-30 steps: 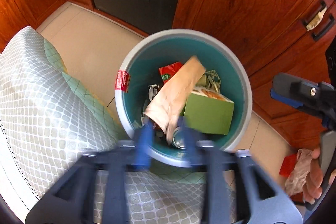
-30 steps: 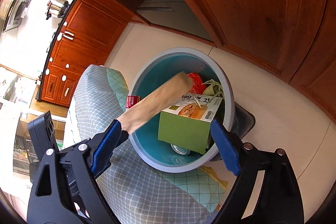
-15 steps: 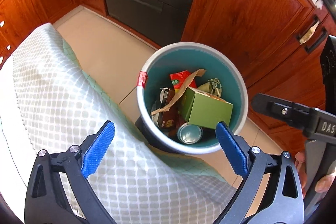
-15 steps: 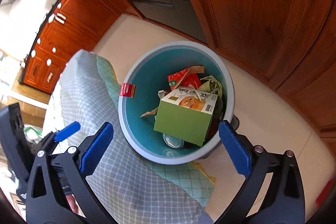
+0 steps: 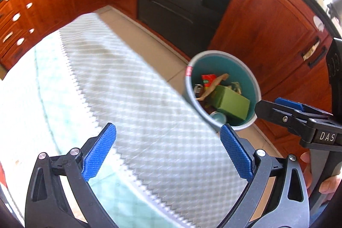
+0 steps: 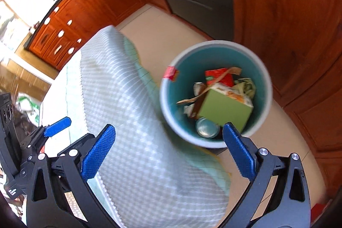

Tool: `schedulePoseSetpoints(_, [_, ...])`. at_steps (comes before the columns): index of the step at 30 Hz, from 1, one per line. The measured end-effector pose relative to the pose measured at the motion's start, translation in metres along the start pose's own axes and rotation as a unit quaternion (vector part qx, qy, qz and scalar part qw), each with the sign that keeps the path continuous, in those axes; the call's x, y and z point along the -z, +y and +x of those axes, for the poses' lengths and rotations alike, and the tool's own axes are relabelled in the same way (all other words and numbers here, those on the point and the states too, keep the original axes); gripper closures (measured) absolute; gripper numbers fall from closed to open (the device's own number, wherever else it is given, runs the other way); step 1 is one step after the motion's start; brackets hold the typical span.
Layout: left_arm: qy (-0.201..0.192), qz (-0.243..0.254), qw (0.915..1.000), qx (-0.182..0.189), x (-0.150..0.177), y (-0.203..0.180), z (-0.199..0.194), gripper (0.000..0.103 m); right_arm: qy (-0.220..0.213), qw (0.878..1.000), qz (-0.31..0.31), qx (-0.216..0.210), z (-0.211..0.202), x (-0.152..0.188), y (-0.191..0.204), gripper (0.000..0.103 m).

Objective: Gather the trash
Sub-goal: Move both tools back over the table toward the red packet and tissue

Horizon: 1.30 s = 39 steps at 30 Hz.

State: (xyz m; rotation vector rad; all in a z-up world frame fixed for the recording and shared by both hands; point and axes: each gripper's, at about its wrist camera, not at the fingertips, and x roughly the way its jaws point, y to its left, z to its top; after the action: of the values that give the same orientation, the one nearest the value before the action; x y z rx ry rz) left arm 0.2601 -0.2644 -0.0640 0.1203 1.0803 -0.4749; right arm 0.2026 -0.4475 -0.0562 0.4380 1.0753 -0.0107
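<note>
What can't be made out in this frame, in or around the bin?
- Bin bottom: hidden in both views by the green box, paper strip and can.
- Box print: motion-blurred in the right wrist view, too small in the left.
- Bin base: covered by the tablecloth in the left wrist view.
- Right gripper: in the left wrist view only partly seen, cut off by the edge.
- Table surface: blurred, overexposed at left.

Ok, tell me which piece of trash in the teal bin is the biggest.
The green cardboard box with the food picture on its top. It fills much of the teal bin, dwarfing the red wrapper, brown paper strip and round metal can.
</note>
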Motion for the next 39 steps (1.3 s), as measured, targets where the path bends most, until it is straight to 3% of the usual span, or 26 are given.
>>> schedulePoseSetpoints(17, [-0.050, -0.110, 0.9920, -0.037, 0.077, 0.148, -0.093, 0.004, 0.026, 0.992, -0.119, -0.019, 0.016, 0.043, 0.168, 0.007])
schedulePoseSetpoints(24, [-0.066, -0.160, 0.9837, -0.050, 0.112, 0.206, -0.118, 0.004, 0.041, 0.987, -0.157, -0.021, 0.029, 0.062, 0.218, 0.007])
schedulePoseSetpoints(30, [-0.067, -0.192, 0.9756, -0.083, 0.145, 0.252, -0.129, 0.004, 0.054, 0.981, -0.184, -0.025, 0.050, 0.070, 0.258, 0.007])
schedulePoseSetpoints(39, [-0.064, -0.233, 0.9634, -0.116, 0.181, 0.316, -0.138, 0.004, 0.085, 0.965, -0.246, -0.038, 0.105, 0.085, 0.330, 0.007])
